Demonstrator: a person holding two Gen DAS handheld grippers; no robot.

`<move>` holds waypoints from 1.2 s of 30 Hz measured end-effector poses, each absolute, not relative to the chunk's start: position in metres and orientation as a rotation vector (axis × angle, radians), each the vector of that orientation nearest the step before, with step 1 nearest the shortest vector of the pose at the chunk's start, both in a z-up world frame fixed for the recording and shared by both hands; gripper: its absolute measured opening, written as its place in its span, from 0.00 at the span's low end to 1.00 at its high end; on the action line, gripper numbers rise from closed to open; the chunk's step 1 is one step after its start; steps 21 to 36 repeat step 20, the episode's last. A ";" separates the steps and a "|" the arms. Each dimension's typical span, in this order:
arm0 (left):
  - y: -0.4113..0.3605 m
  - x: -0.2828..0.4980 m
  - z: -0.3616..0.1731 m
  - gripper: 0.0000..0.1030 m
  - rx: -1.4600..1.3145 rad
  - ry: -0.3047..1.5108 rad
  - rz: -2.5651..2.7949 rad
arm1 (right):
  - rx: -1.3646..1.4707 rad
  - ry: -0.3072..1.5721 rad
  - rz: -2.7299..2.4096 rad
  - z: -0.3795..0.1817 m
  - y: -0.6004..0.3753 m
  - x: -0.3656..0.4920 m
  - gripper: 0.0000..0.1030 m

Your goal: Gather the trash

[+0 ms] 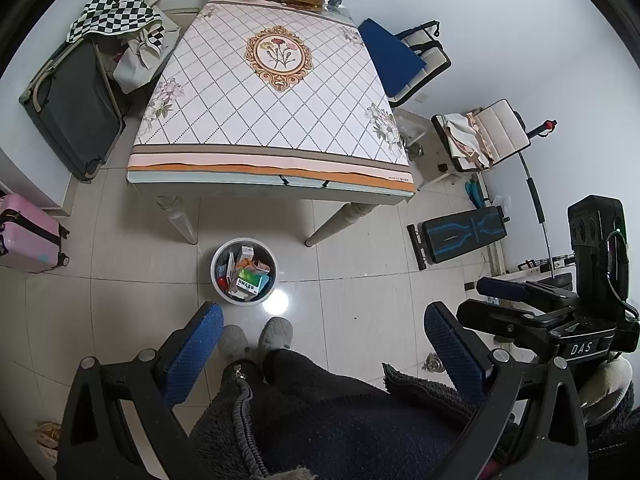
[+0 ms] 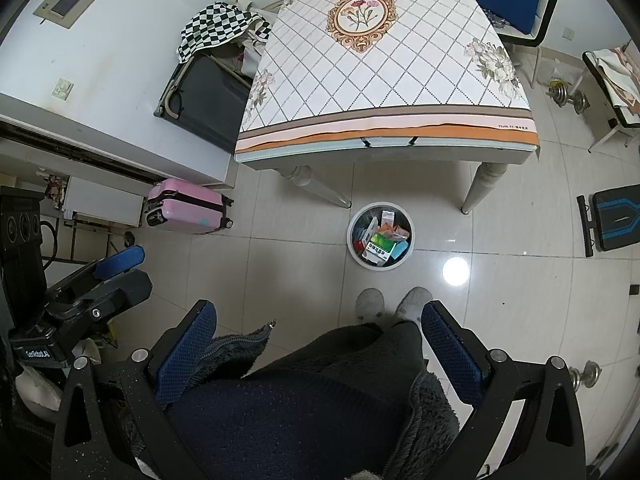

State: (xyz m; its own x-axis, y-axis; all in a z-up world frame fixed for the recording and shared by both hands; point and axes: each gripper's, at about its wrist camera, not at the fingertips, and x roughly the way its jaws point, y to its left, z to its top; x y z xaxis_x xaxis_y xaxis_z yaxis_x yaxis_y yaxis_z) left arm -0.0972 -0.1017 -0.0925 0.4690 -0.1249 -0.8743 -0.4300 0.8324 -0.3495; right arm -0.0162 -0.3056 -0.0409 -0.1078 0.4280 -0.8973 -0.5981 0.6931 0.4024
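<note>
White bin point(image 1: 224, 292) full w/ boxes, wrappers; left gripper point(image 1: 323, 338), right gripper point(image 2: 319, 334) both wide, empty.

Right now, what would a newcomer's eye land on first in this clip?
The table with its diamond-patterned floral cloth fills the upper middle. Just in front of it on the tiled floor stands a round white bin full of cartons and wrappers. Both the left gripper and the right gripper hang open, empty.

The bin point(image 1: 244, 271) stands on the floor point(image 1: 360, 300) before the table point(image 1: 272, 120), holding boxes point(image 1: 250, 282).
</note>
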 end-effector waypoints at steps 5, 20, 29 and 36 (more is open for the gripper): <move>-0.103 -0.098 -0.094 1.00 -0.583 1.086 0.198 | -0.146 1.441 0.865 -0.041 -0.305 -0.020 1.00; -0.105 -0.100 -0.095 1.00 -0.587 1.085 0.205 | -0.145 1.446 0.869 -0.042 -0.301 -0.020 1.00; -0.105 -0.100 -0.095 1.00 -0.587 1.085 0.205 | -0.145 1.446 0.869 -0.042 -0.301 -0.020 1.00; -0.105 -0.100 -0.095 1.00 -0.587 1.085 0.205 | -0.145 1.446 0.869 -0.042 -0.301 -0.020 1.00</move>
